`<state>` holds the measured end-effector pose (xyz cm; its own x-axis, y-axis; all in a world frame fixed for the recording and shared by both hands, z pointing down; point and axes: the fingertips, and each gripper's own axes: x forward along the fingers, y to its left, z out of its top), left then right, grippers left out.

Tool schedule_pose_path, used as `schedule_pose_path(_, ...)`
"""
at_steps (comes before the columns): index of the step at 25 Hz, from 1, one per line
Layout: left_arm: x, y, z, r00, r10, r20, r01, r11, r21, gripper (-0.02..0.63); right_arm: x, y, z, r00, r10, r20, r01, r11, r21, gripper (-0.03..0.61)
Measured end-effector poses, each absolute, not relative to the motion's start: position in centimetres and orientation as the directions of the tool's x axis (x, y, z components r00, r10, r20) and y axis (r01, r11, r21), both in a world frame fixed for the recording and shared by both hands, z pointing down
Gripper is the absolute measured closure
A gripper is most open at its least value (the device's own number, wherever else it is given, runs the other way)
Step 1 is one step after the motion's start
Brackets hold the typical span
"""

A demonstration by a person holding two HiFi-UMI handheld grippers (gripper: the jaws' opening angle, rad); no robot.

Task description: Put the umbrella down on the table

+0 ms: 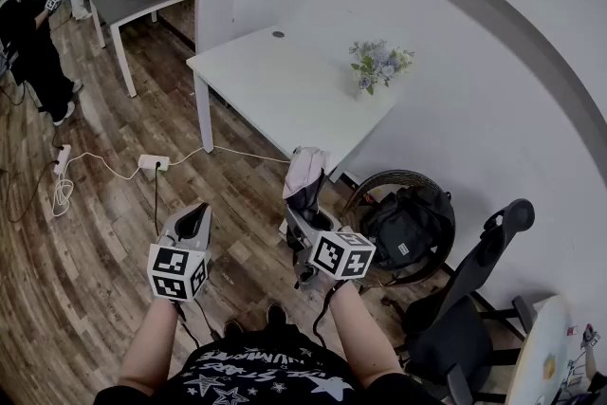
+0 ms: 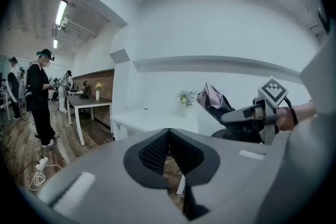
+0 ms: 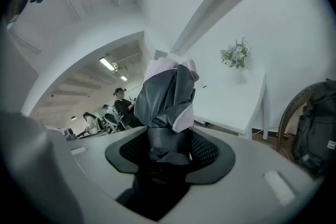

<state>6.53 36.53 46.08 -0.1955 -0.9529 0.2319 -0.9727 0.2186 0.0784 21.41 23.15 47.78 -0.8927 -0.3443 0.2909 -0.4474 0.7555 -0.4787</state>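
A folded umbrella (image 1: 305, 175), dark grey with a pale pink lining, stands upright in my right gripper (image 1: 305, 213), which is shut on its lower part. In the right gripper view the umbrella (image 3: 168, 97) fills the gap between the pads (image 3: 207, 152). It is held in the air above the wooden floor, short of the white table (image 1: 275, 81). My left gripper (image 1: 194, 221) is to the left at about the same height, its jaws together and holding nothing. The left gripper view shows the umbrella (image 2: 215, 101) and the right gripper (image 2: 247, 113) off to its right.
A vase of flowers (image 1: 377, 66) stands near the table's right edge by the wall. A round wicker chair with a black backpack (image 1: 408, 223) and a black office chair (image 1: 474, 299) are on the right. A power strip (image 1: 152, 162) with cables lies on the floor. A person (image 1: 28, 43) stands far left.
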Motion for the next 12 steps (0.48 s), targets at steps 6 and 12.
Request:
schedule_pose_path(6,6.3,36.8,46.3,-0.192,-0.954,0.231,-0.973,0.215,0.080,0.611,20.8,23.4,47.8,-0.890,-0.344,0.299,-0.451,0.759,-0.470,0.342)
schedule_pose_path(12,6.0,37.8,47.0,-0.175,-0.953,0.247,-0.979,0.195,0.057,0.611,20.3,24.6,48.2,-0.887,-0.339,0.313,-0.454,0.758,-0.468,0.342)
